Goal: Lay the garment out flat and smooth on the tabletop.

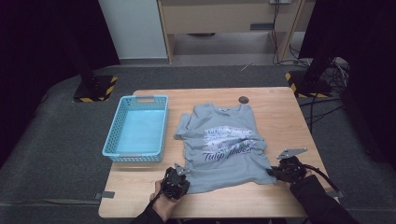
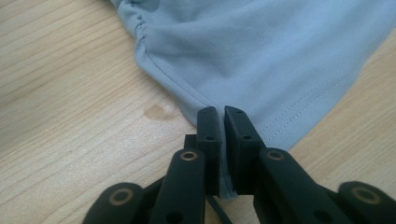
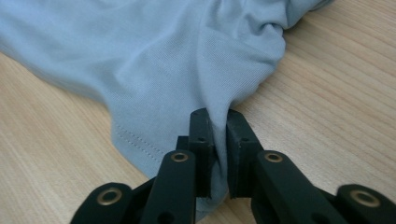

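Observation:
A grey-blue T-shirt (image 1: 224, 144) with a printed front lies spread on the wooden table (image 1: 280, 112), collar toward the far edge. My left gripper (image 1: 180, 173) sits at the shirt's near left hem corner. In the left gripper view the jaws are shut on the hem (image 2: 224, 177), with cloth pinched between the pads. My right gripper (image 1: 275, 172) sits at the near right hem corner. In the right gripper view its jaws are shut on a fold of the shirt (image 3: 219, 154). Both grippers rest low at the table surface.
A light blue plastic basket (image 1: 137, 128) stands on the table to the left of the shirt. A small dark round mark (image 1: 243, 99) lies near the far edge behind the collar. Bare wood borders the shirt on the right and near sides.

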`<state>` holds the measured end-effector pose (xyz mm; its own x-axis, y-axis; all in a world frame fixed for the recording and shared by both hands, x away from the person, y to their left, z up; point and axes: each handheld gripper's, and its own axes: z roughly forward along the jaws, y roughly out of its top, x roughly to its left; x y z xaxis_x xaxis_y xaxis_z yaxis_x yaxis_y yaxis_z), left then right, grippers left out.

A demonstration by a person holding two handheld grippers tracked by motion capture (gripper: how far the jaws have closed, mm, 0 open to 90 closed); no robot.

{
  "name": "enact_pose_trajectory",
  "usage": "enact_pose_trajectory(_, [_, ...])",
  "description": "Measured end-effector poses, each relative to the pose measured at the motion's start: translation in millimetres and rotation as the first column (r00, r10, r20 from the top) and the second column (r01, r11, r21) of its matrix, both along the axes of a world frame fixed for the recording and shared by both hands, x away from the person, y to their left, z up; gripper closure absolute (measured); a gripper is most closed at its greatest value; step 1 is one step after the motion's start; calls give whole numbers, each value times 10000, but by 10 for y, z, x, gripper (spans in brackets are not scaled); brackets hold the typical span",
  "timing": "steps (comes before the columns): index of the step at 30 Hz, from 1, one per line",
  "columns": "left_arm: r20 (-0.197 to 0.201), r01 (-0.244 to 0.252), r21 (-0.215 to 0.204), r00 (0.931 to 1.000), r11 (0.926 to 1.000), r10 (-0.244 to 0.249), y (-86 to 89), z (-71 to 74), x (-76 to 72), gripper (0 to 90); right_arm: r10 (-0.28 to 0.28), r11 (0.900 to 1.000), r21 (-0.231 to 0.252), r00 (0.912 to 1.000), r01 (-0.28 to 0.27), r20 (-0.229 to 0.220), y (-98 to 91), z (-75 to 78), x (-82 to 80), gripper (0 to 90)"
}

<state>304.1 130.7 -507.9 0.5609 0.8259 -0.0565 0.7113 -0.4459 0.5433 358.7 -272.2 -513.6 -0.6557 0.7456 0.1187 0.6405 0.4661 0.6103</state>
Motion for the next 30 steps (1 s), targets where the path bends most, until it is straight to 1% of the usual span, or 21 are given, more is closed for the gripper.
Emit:
enact_pose_trajectory(3, [-12, -29, -339, 10000, 9994, 28, 21, 30, -6, 871, 37, 9997, 228, 9999, -34, -151, -7, 19, -12, 855])
enact_pose_trajectory(6, [-96, -112, -912, 9999, 9958, 104, 66, 108, -33, 871, 75, 9988, 482, 9996, -61, -289, -16, 50, -48, 859])
enact_pose_trajectory(7, [-98, -103, -1079, 9999, 9941, 93, 86, 136, -51, 871, 125, 9984, 555, 9996, -112, -246, -15, 77, -72, 859])
enact_pose_trajectory(9, [-240, -66, -1347, 9997, 9909, 34, 126, 174, -97, 870, 276, 9958, 878, 9992, -248, -306, -18, 130, -142, 859])
enact_pose_trajectory(10, [-344, -64, -1504, 9994, 9886, 13, 145, 180, -122, 871, 345, 9948, 966, 9988, -311, -336, -23, 148, -180, 858])
enact_pose_trajectory(12, [-681, -126, -1845, 9977, 9828, 0, 183, 170, -163, 868, 405, 9922, 1196, 9979, -343, -503, -47, 173, -247, 857])
enact_pose_trajectory(14, [-919, -179, -2126, 9958, 9770, -17, 212, 155, -182, 863, 334, 9895, 1420, 9978, -251, -569, -85, 189, -283, 855])
enact_pose_trajectory(15, [-962, -217, -2146, 9954, 9765, 10, 216, 146, -185, 851, 281, 9886, 1497, 9975, -182, -648, -105, 195, -287, 849])
enact_pose_trajectory(16, [-936, -211, -2040, 9956, 9787, 20, 214, 138, -182, 826, 222, 9897, 1423, 9977, -128, -647, -120, 191, -283, 833])
enact_pose_trajectory(17, [-857, -240, -1877, 9963, 9819, 80, 208, 128, -176, 771, 125, 9929, 1190, 9975, -41, -698, -123, 182, -281, 797])
enact_pose_trajectory(18, [-682, -259, -1676, 9976, 9855, 146, 200, 118, -169, 721, 48, 9959, 905, 9979, 10, -648, -120, 164, -272, 737])
enact_pose_trajectory(19, [-420, -274, -1399, 9989, 9898, 218, 196, 106, -159, 644, -50, 9975, 695, 9982, 91, -595, -112, 149, -261, 682])
enact_pose_trajectory(20, [-240, -361, -1174, 9991, 9924, 335, 193, 95, -148, 549, -119, 9982, 575, 9983, 151, -566, -102, 139, -249, 627])
enact_pose_trajectory(21, [-50, -437, -1081, 9990, 9932, 434, 197, 84, -132, 514, -254, 9983, 522, 9987, 277, -438, -91, 134, -239, 541])
enact_pose_trajectory(22, [126, -544, -998, 9984, 9935, 559, 201, 73, -113, 451, -359, 9984, 426, 9991, 368, -217, -83, 134, -226, 493])
enact_pose_trajectory(23, [177, -657, -958, 9975, 9932, 677, 204, 64, -91, 404, -417, 9984, 381, 9991, 418, -25, -77, 140, -216, 458])
enact_pose_trajectory(24, [262, -717, -923, 9969, 9931, 744, 205, 54, -68, 395, -507, 9979, 403, 9985, 498, 221, -75, 145, -205, 410])
enact_pose_trajectory(25, [369, -790, -850, 9959, 9932, 823, 200, 43, -47, 358, -580, 9975, 439, 9974, 562, 425, -77, 151, -191, 395])
enact_pose_trajectory(27, [527, -893, -694, 9943, 9936, 931, 187, 30, -4, 313, -777, 9956, 574, 9952, 743, 601, -82, 165, -161, 347])
enact_pose_trajectory(30, [813, -988, -536, 9914, 9937, 1029, 170, 19, 56, 259, -971, 9931, 734, 9918, 911, 827, -88, 188, -97, 313])
